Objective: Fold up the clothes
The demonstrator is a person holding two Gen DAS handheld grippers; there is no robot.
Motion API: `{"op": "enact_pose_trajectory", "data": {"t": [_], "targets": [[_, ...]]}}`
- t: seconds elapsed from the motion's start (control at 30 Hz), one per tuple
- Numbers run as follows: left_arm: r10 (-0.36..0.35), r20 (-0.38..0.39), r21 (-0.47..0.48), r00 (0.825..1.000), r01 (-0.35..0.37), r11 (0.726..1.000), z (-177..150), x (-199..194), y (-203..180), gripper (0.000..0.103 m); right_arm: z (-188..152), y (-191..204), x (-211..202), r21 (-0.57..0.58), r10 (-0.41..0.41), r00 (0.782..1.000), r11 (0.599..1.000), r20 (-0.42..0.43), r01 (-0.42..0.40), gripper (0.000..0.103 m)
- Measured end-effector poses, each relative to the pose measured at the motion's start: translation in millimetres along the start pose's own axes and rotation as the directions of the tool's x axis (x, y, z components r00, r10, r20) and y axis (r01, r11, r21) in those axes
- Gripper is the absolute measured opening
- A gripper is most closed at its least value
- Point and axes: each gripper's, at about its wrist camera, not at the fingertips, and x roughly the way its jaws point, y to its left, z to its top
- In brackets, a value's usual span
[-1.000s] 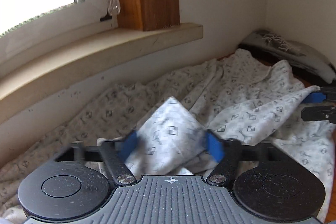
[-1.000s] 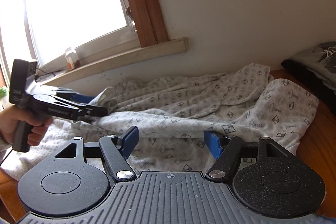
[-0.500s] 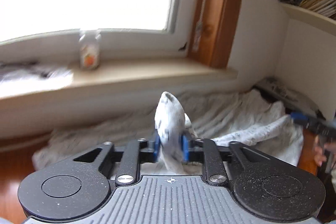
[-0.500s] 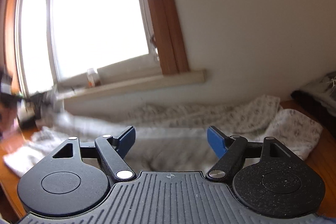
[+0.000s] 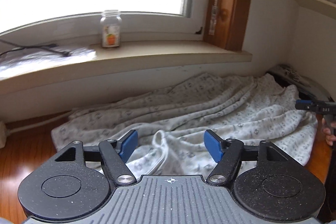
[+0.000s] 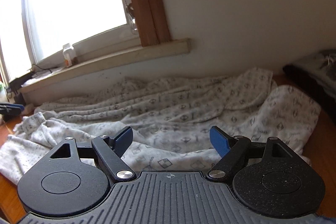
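The white, grey-patterned fleece garment (image 5: 210, 110) lies rumpled on the brown wooden surface (image 5: 25, 152), spread along the wall just below the pale window sill (image 5: 168, 56). The left gripper (image 5: 170, 145) hovers over the garment's left end, farthest from the dark folded cloth (image 6: 310, 75) in the corner; its blue-padded jaws are opening wide, and a raised fold of the fabric stands between them, untouched by either pad. The right gripper (image 6: 171, 140) hangs above the garment's near edge, towards the end beside the dark folded cloth, its jaws also opening, nothing gripped. A small clear glass jar with an orange label (image 5: 110, 29) stands on the sill.
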Motion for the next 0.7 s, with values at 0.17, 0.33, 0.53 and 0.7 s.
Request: {"op": "enact_pose_trajectory", "data": {"t": [0.17,0.33,0.53,0.7], "targets": [[0.02,-0.078,0.011,0.997,-0.02,1.0,-4.1,43.9,-2.3,0.062,-0.5,-11.2,9.2,0.056,0.003,0.998,0.998,-0.061,0.0,0.08],[0.0,-0.07,0.026,0.998,0.002,1.0,-17.4,35.5,4.3,0.019,0.1,-11.2,10.9,0.061,0.019,0.997,0.998,-0.068,-0.015,0.08],[-0.023,0.044,0.074,0.999,0.019,0.997,-26.4,-36.4,1.5,0.011,0.4,-10.7,10.3,0.064,0.025,0.998,0.998,-0.064,-0.021,0.08],[0.002,0.005,0.107,1.0,-0.002,0.994,-49.0,-79.2,-2.4,0.012,0.3,-10.0,10.8,0.059,0.028,0.997,0.998,-0.069,-0.023,0.08]]}}
